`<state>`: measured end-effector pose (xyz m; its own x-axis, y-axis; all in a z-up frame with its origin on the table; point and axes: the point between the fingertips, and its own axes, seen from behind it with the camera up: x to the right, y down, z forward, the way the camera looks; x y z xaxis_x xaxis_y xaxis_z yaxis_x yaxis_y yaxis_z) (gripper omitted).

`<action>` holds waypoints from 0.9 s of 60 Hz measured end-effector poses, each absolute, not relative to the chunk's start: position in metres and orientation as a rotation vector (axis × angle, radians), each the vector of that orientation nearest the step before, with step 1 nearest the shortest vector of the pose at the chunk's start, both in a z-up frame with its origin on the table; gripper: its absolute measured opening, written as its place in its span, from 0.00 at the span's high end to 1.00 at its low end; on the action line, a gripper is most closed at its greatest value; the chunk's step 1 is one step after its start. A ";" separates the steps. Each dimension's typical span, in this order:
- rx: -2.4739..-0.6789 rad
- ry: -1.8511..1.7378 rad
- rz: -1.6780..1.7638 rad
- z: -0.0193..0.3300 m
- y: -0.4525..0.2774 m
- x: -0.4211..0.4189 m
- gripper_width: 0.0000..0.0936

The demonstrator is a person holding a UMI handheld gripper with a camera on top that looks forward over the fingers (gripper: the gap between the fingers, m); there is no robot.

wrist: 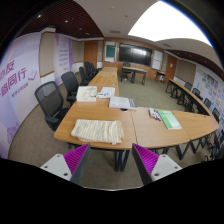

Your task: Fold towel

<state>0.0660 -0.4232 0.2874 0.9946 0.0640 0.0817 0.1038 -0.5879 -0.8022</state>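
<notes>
With your gripper [111, 163] released, its 2 fingers spread and well short of the table [140, 130], the towel [97, 130] lies on the table's near-left part: you should descend squarely onto 1 towel edge before clamping.

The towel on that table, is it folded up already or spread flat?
Folded, it seems: the towel lies as a compact rectangle near the table edge. How many layers, cannot tell. The fingers stand open, well short of it.
</notes>
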 end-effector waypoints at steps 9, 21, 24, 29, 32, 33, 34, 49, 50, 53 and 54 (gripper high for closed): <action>-2.240 -0.089 -0.076 0.263 -0.415 0.049 0.08; -2.290 -0.039 -0.085 0.217 -0.399 0.008 0.08; -2.285 -0.034 -0.077 0.205 -0.388 -0.012 0.08; -2.291 -0.028 -0.071 0.179 -0.367 -0.049 0.09; -2.300 -0.026 -0.064 0.161 -0.352 -0.072 0.09; -2.299 -0.023 -0.062 0.156 -0.346 -0.079 0.09; -2.299 -0.021 -0.058 0.152 -0.340 -0.088 0.08; -2.274 -0.047 0.001 0.091 -0.228 -0.178 0.08; -2.270 -0.055 0.003 0.087 -0.221 -0.178 0.08; -2.269 -0.077 -0.018 0.072 -0.196 -0.187 0.09; -2.271 -0.087 -0.027 0.067 -0.189 -0.188 0.09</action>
